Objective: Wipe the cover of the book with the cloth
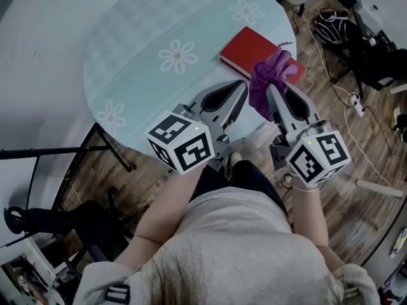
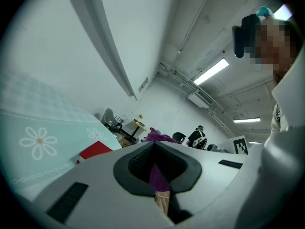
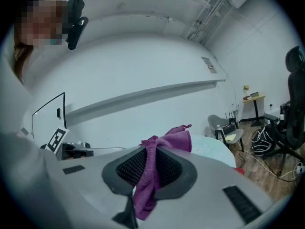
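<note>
Cloth (image 1: 275,74) bunches over the near corner of the book (image 1: 251,49), held by your right gripper (image 1: 273,91), likely ready to wipe. Your left gripper (image 1: 238,88) sits just short of the book.

Left gripper view: jaws together, gripping nothing, book ahead.

Right gripper view: jaws pinch one fold, so the rest hangs free.

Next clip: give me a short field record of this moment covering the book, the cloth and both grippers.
table: round table with a pale flowered cover
book: red book, closed, flat near the table's edge
cloth: purple cloth, bunched
right gripper: right gripper shut on the cloth
left gripper: left gripper shut, tips beside the cloth, off the book
wiping: cloth overlaps the book's near end in head view; contact unclear
</note>
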